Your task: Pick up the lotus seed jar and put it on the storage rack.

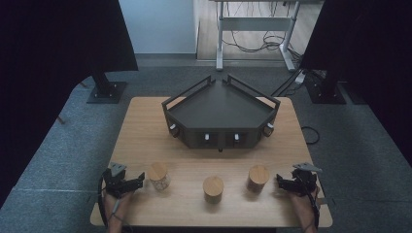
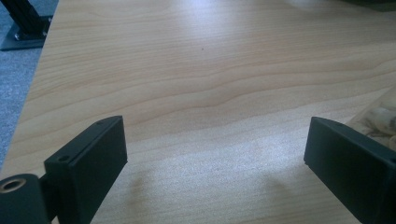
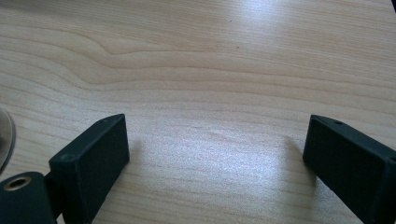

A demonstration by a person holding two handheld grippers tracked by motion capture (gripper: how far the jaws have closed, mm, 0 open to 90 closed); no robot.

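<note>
Three small jars with round wooden lids stand in a row near the table's front: a left jar [image 1: 159,175], a middle jar [image 1: 213,188] and a right jar [image 1: 258,177]. My left gripper [image 1: 138,180] rests on the wooden table [image 1: 145,131] just left of the left jar, open, with only bare wood between its jaws [image 2: 215,154]. The left jar's glass side [image 2: 380,116] peeks in beside its right jaw. My right gripper [image 1: 282,183] rests just right of the right jar, open over bare wood [image 3: 217,149]. A curved metal edge [image 3: 5,140] shows at the left of the right gripper view.
A dark, angular tray-like console [image 1: 221,112] with small knobs on its front faces sits at the table's middle back. Black stands [image 1: 104,90] and a desk frame with cables [image 1: 252,29] stand on the grey floor beyond the table.
</note>
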